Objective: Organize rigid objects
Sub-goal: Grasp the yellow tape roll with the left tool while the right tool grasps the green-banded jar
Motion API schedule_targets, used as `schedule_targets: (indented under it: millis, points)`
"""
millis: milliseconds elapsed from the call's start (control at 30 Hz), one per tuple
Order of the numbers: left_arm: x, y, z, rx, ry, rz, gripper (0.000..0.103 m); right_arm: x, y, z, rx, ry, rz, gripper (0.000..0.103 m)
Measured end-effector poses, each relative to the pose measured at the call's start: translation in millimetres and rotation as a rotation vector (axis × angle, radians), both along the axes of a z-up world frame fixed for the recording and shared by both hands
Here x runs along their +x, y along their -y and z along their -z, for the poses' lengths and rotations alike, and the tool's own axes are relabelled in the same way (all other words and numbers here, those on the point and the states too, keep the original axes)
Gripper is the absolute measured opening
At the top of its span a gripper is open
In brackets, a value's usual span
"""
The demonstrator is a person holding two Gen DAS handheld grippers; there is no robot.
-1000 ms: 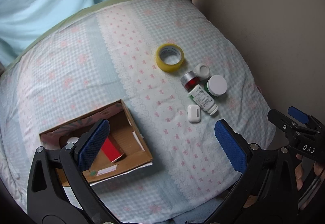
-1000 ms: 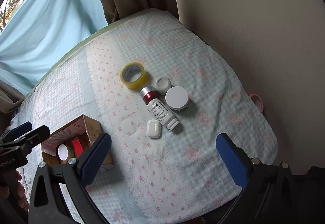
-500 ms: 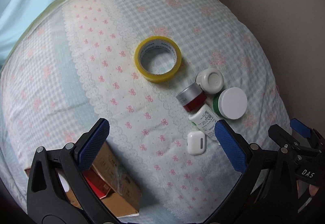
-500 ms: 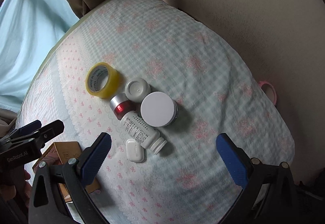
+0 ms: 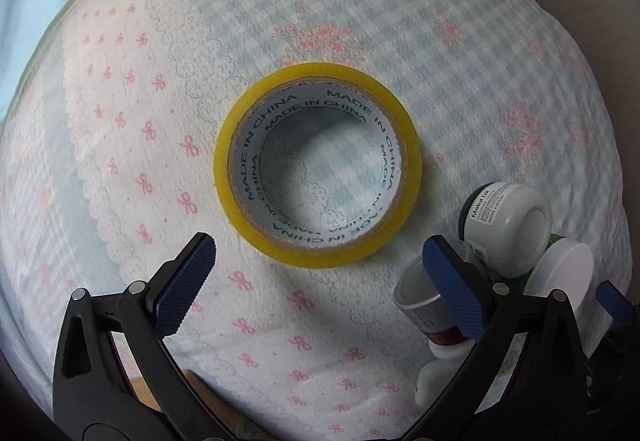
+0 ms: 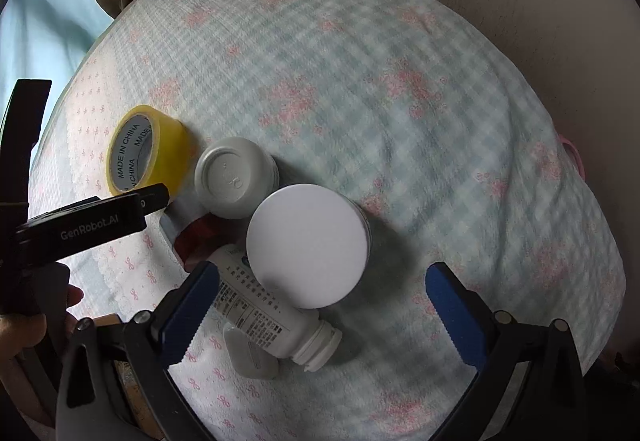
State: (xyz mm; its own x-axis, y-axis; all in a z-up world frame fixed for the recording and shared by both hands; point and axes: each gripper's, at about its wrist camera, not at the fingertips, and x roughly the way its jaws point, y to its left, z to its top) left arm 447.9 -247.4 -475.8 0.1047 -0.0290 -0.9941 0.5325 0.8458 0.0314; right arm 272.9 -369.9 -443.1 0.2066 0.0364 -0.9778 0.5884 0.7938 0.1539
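Left gripper (image 5: 320, 289), jaws spread, hovers over a yellow ring-shaped tape roll (image 5: 318, 165) on the gingham bedspread (image 5: 400, 21); closing off-centre risks nudging the neighbouring white plastic jar (image 5: 516, 225).

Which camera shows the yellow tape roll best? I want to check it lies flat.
The left wrist view: the tape roll lies flat, centred, its hole showing bedsheet. The right wrist view shows it small, oblique, partly behind the left gripper.

Both tongs, L (image 5: 318, 281) & R (image 6: 320, 315), gape wide, empty.
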Motion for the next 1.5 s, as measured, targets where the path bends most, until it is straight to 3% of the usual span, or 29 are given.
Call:
schedule_targets:
  millis: [133,367,500,667,933,1267,1500]
  points:
    - [10,0,12,0.027,0.026,0.003,0.103,5,1,12,0.011,-0.002,0.017,0.103]
    - [10,-2,23,-0.006,0.041,0.024,0.103,17,-3,22,0.005,0.013,0.015,0.102]
    - [16,9,37,-0.010,0.028,0.057,0.103,29,-5,30,-0.005,0.000,-0.006,0.094]
    - [24,35,41,0.011,0.042,0.119,0.103,43,-8,42,-0.027,-0.053,-0.031,0.072]
    - [27,44,38,0.004,0.050,0.143,0.099,42,-7,46,-0.021,-0.060,-0.039,0.071]
    - [19,20,-5,0.019,0.094,0.108,0.099,20,9,23,0.037,0.000,0.023,0.070]
    - [2,2,-69,-0.038,0.138,0.074,0.099,6,13,-20,0.025,0.055,0.033,0.070]
